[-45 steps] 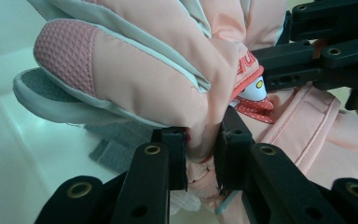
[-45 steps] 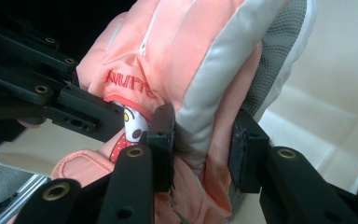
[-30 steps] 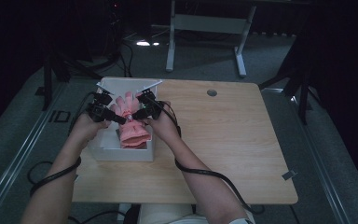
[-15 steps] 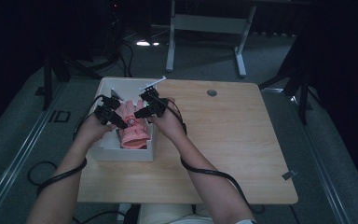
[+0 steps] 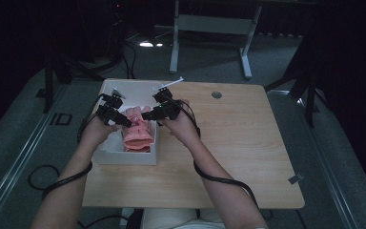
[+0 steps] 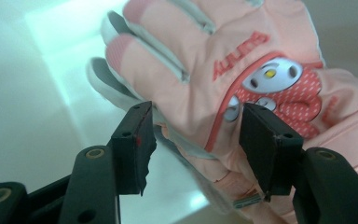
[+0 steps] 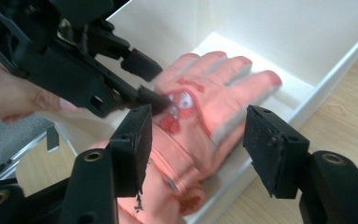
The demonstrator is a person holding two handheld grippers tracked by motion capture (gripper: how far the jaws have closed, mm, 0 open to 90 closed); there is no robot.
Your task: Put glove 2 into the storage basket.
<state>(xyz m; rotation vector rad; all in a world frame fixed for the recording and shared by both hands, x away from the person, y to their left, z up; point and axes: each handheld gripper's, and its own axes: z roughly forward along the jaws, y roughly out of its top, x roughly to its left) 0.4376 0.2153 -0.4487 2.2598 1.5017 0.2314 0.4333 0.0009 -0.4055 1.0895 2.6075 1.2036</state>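
Observation:
A pink glove with a cartoon patch lies palm down in a white box at the table's left edge. In the left gripper view the glove fills the frame. My left gripper has just been opening; the glove's edge sits between its jaws, and the pads do not press on it. My right gripper has also just been opening and hovers above the glove with nothing between its jaws. From above, the left gripper and right gripper face each other over the box.
The box has tall white walls close around the glove. The wooden table stretches to the right, with a round cable hole near its back edge. Black cables trail from both grippers off the front edge. A metal frame stands on the floor behind.
The glove, held up between both grippers a second ago, has come down and lies in the box. Both sets of jaws have opened. The right gripper has drawn back to the right and upward.

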